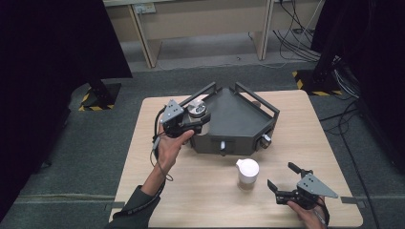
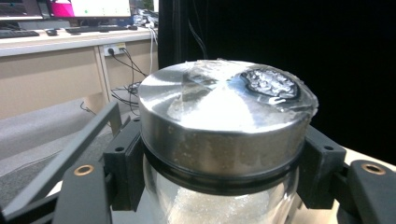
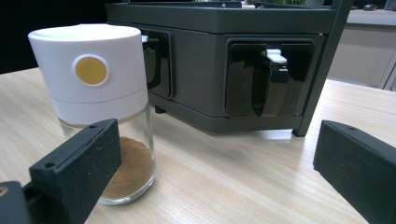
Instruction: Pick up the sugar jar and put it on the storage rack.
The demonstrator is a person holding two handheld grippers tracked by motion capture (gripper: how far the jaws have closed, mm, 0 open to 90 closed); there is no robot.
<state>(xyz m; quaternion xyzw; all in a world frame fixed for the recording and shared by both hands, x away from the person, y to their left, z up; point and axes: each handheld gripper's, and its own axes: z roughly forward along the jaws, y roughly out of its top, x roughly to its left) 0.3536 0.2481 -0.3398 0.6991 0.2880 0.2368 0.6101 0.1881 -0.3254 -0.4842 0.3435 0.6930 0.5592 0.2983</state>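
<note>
Left gripper (image 1: 198,123): I have its jaws clamped on the clear glass jar with the silver metal lid (image 2: 219,135), just under the lid.
Jar's place: at the left edge of the dark grey metal rack (image 1: 239,125).
Right gripper (image 1: 282,180): my jaws stand wide apart, holding nothing.
White-capped glass jar of brown powder (image 3: 105,107): upright on the light wooden table (image 1: 305,143), near my right jaws, untouched.

Grey carpet floor (image 1: 95,143), beige desks (image 1: 200,21), black curtains (image 1: 43,71) around.
</note>
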